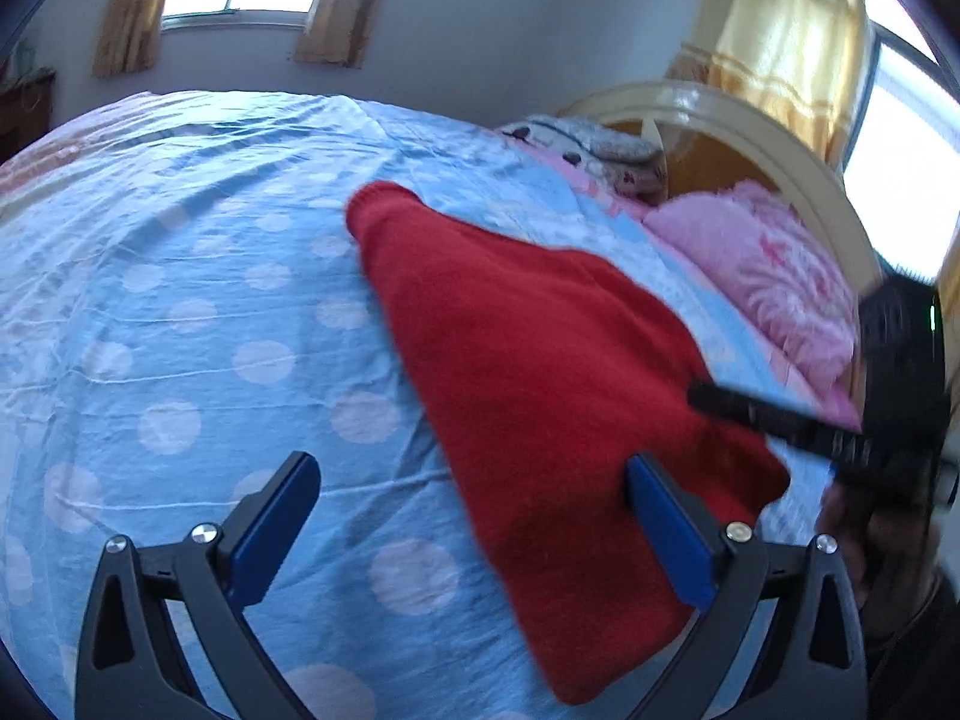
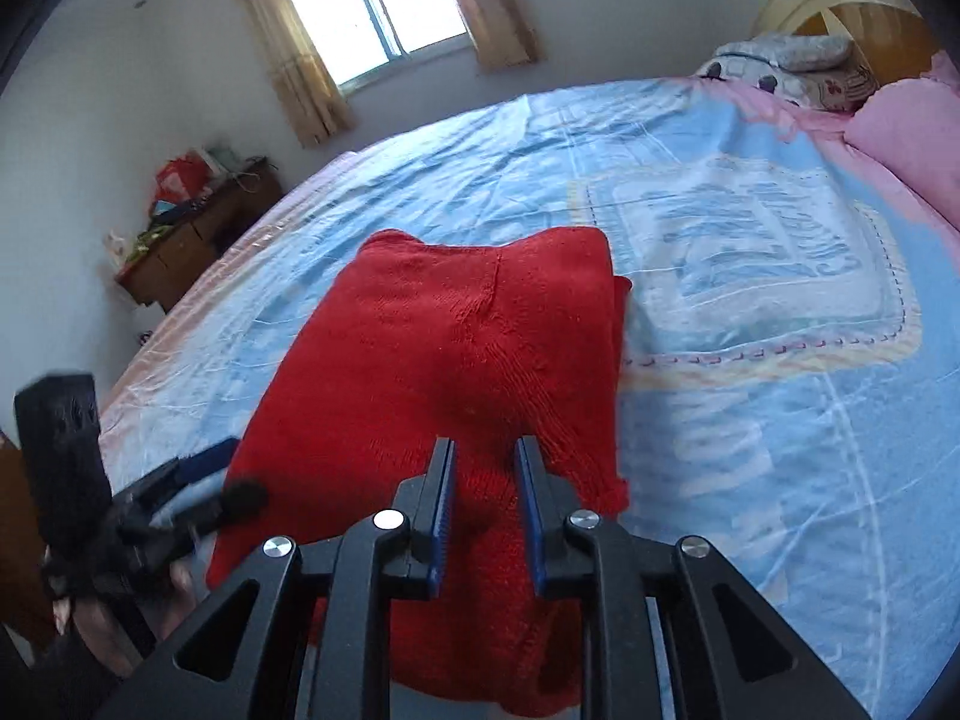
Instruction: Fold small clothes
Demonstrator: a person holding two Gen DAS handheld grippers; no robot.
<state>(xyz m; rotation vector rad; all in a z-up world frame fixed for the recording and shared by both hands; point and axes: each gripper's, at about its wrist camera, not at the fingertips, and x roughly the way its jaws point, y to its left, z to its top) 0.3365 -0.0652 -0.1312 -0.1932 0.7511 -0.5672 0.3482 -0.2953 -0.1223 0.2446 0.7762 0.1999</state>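
While the left hand-held gripper [image 1: 474, 531] stands fully open, empty, the right hand-held gripper [image 2: 485, 510] pinches the red knit garment [image 2: 456, 360]'s near edge; bed [image 2: 750, 420] lies bare toward 3 o'clock.

Left tongs [image 1: 474, 483] gape wide; right tongs [image 2: 485, 456] stand narrowly parted.

Blue polka-dot bedsheet [image 1: 180, 312], pink pillow [image 1: 762, 276], curtained window [image 2: 384, 0], cluttered wooden cabinet [image 2: 192, 240].
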